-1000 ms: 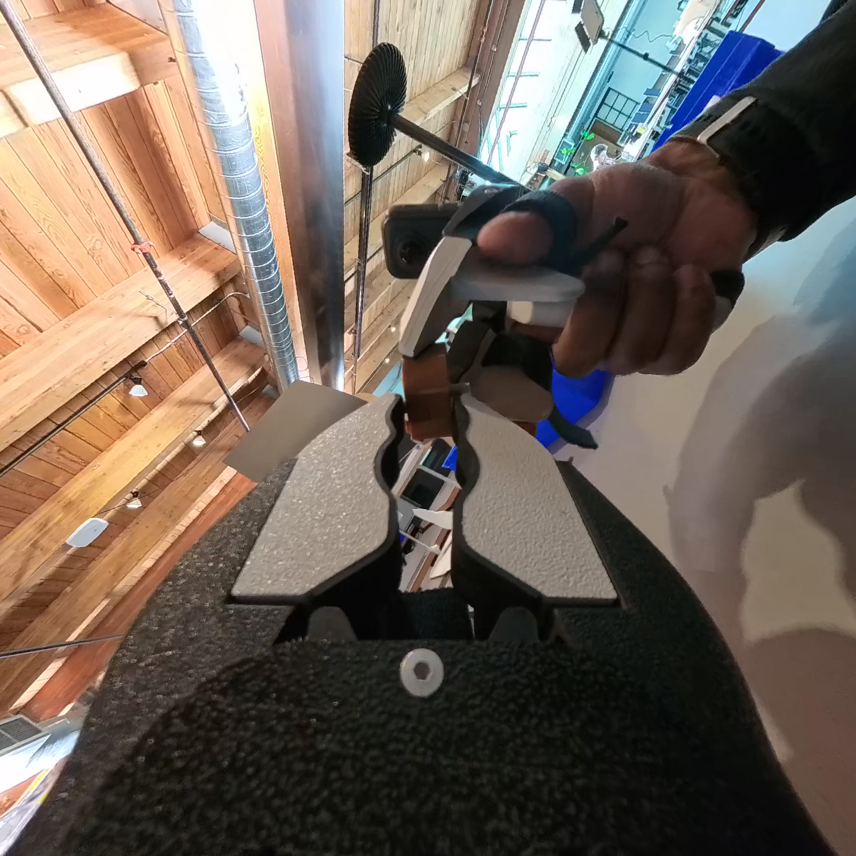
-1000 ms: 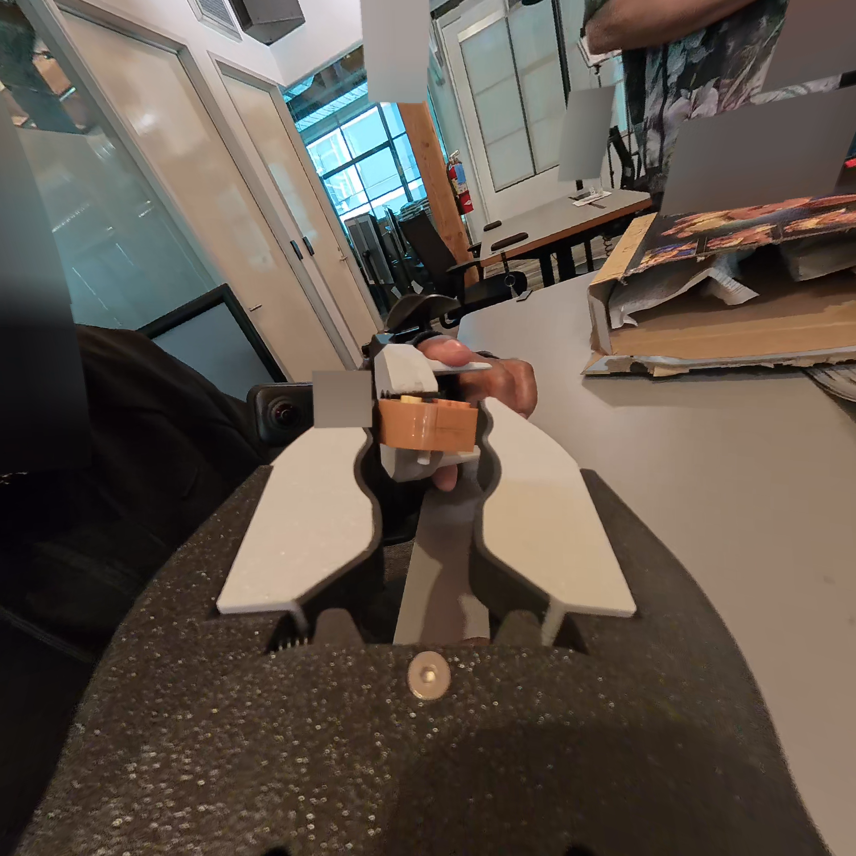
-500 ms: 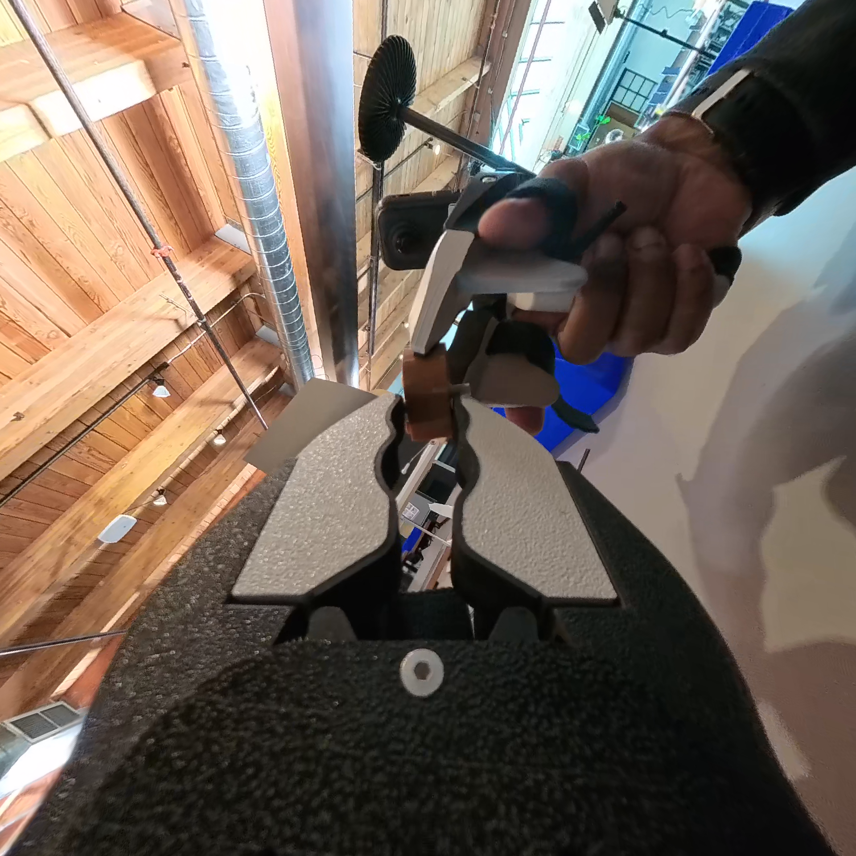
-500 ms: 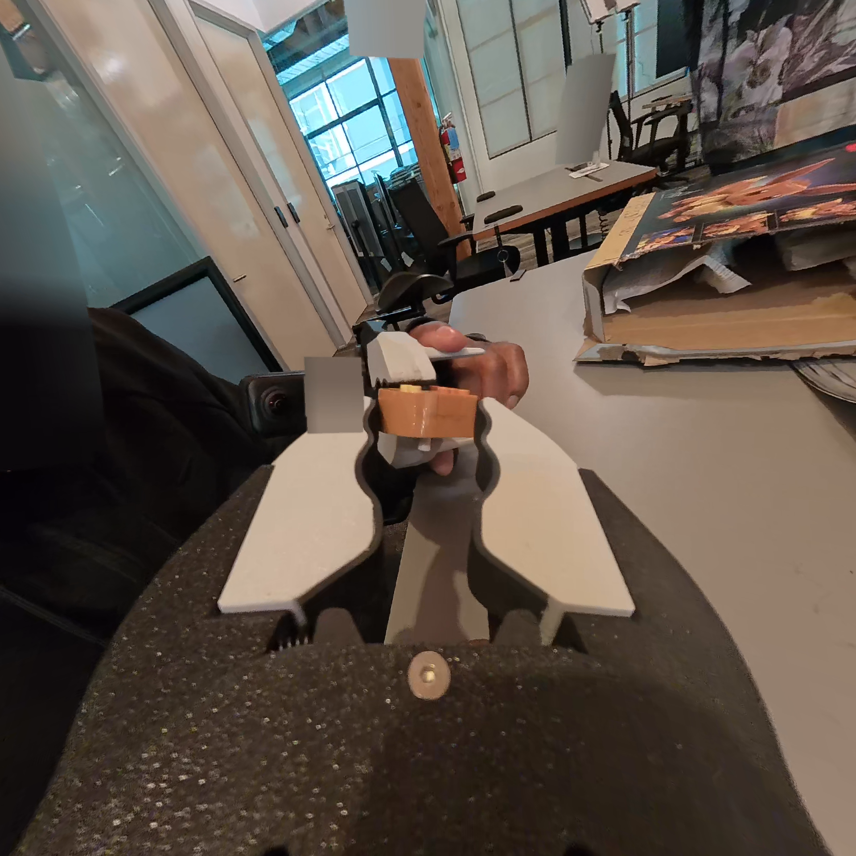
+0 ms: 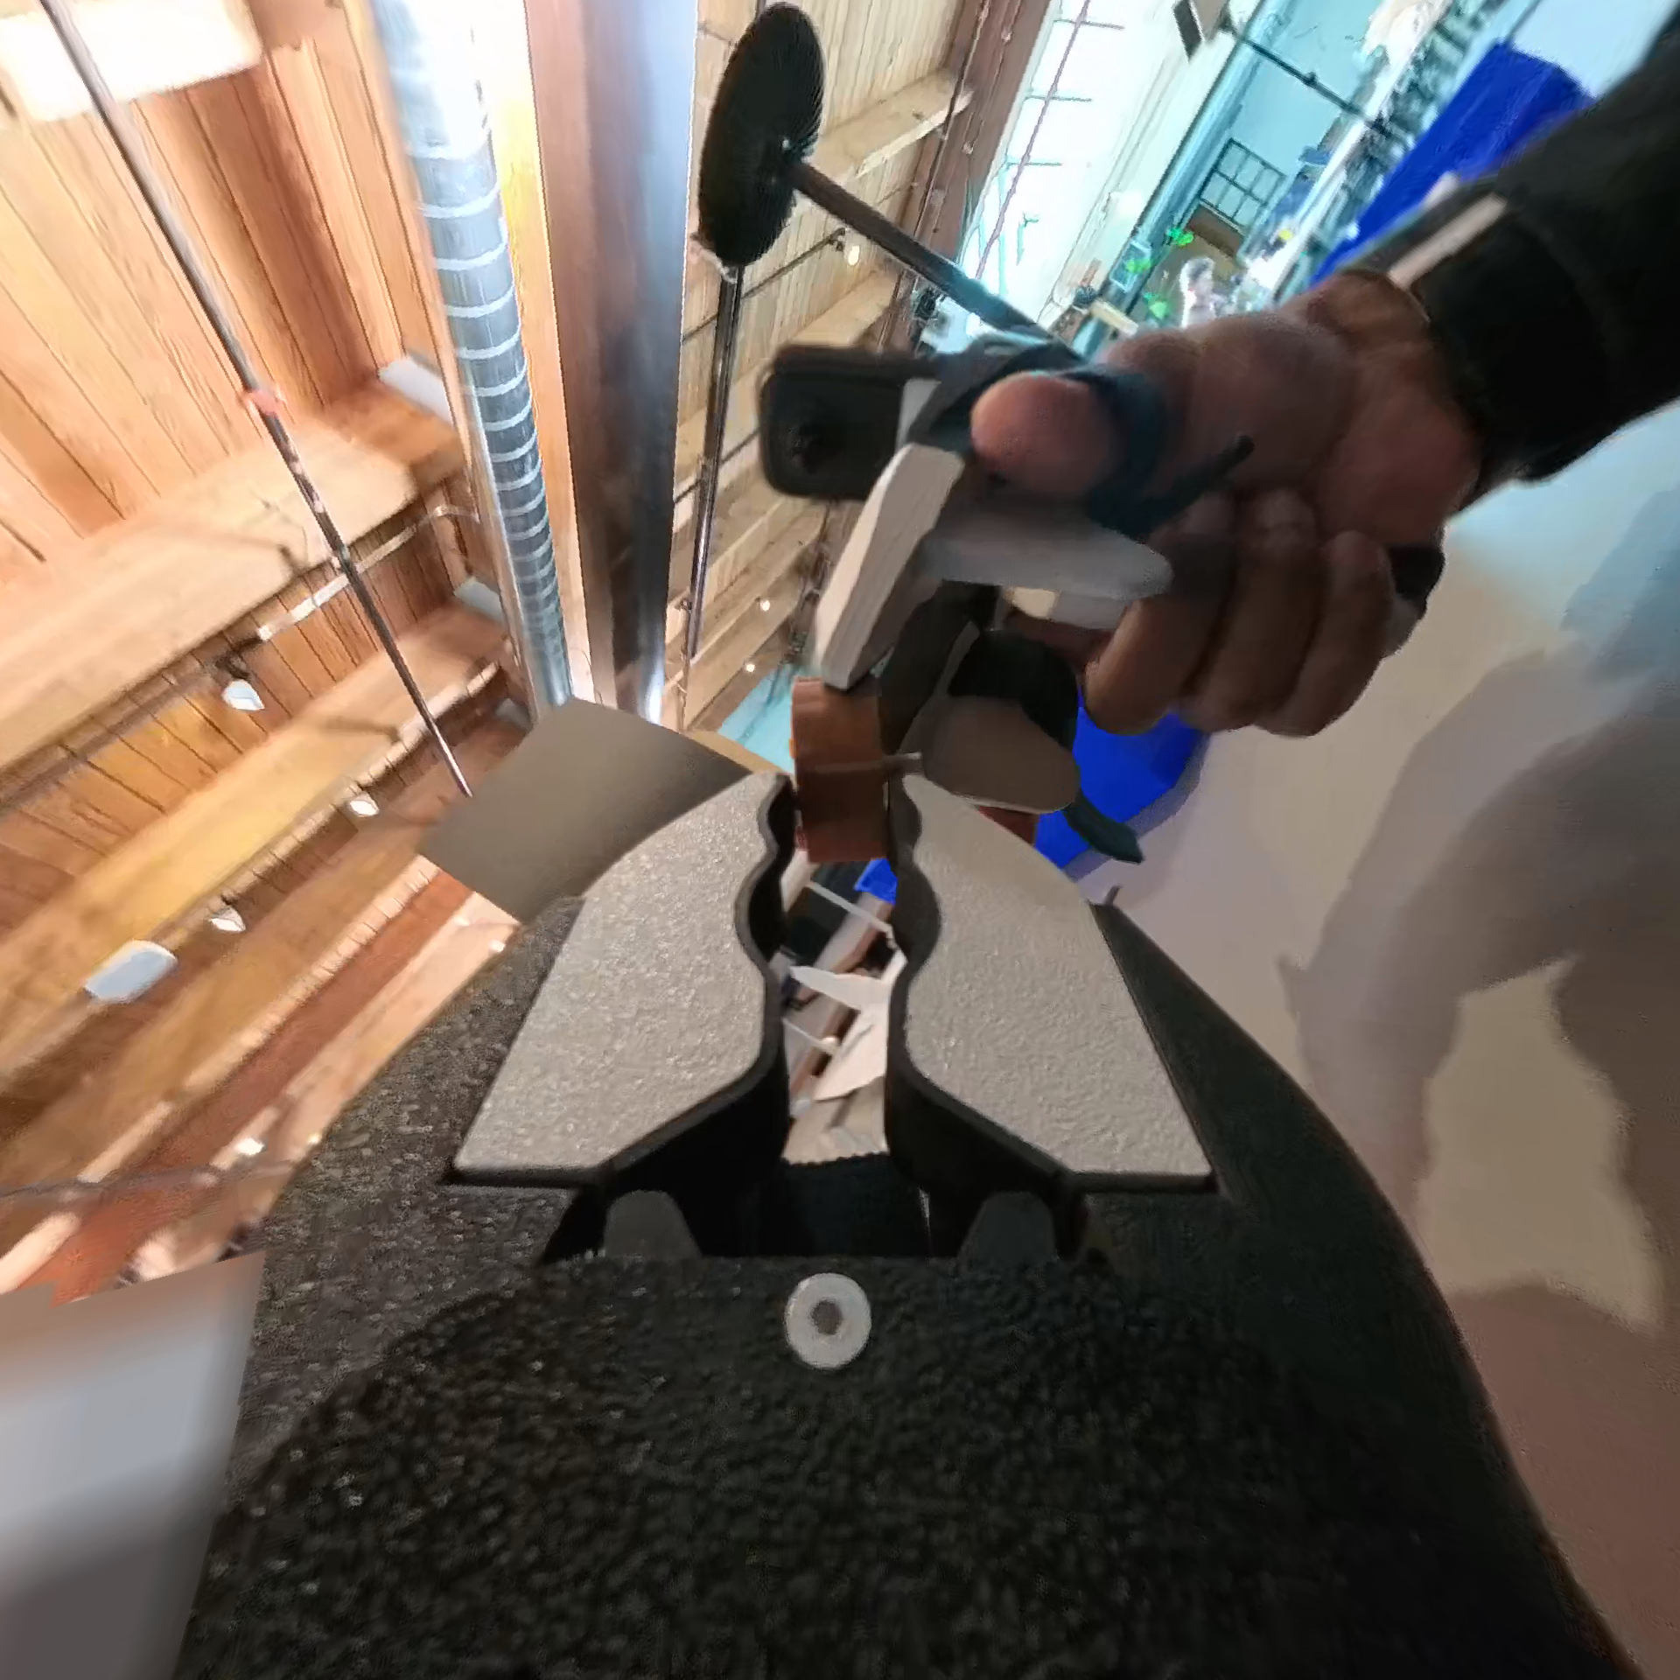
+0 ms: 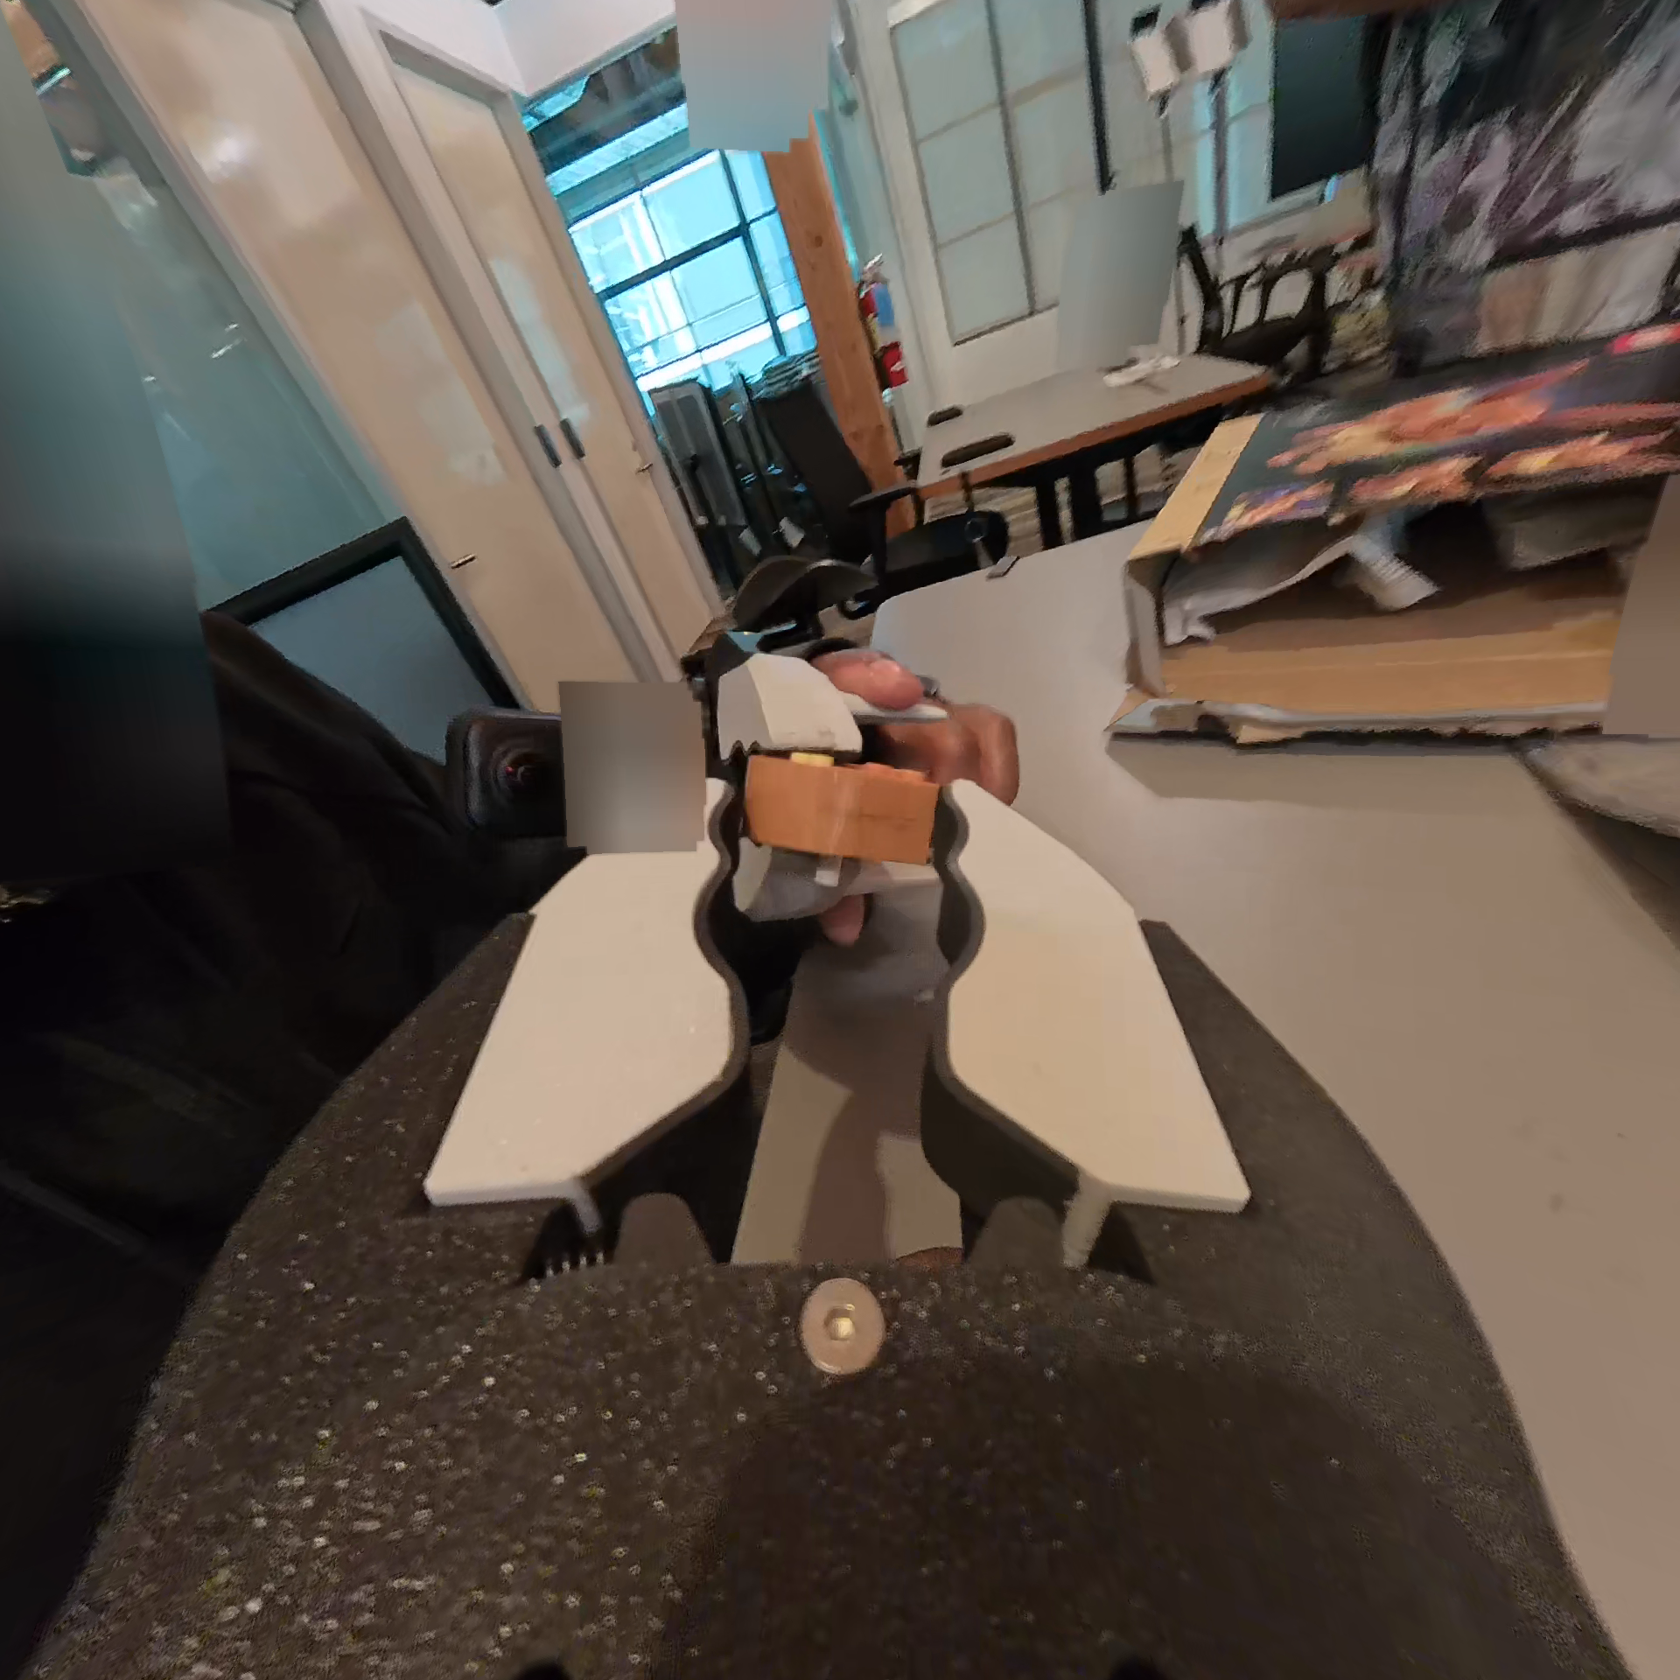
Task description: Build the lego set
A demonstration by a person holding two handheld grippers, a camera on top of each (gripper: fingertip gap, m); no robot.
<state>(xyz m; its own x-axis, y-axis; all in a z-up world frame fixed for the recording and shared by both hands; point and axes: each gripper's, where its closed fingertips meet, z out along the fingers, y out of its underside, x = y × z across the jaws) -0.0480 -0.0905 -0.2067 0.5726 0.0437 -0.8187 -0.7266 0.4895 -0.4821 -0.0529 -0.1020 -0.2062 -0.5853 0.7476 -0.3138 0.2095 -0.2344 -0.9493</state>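
- Left wrist view: the left gripper (image 5: pixel 841 818) pinches the narrow faces of a brown block (image 5: pixel 836 791) at its fingertips; the right gripper (image 5: pixel 918 673) clamps it crosswise.
- Right wrist view: the right gripper (image 6: pixel 841 818) presses on the block's (image 6: pixel 841 812) two ends, long axis spanning its fingers.

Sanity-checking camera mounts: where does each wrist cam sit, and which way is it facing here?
Left wrist view: on the left gripper, tilted up at a wooden ceiling; shows its own fingers and, beyond, a hand on the right gripper.
Right wrist view: on the right gripper, looking level over a grey table; shows its fingers and the left gripper.
Shared: both clamp the same orange-brown block, crosswise.
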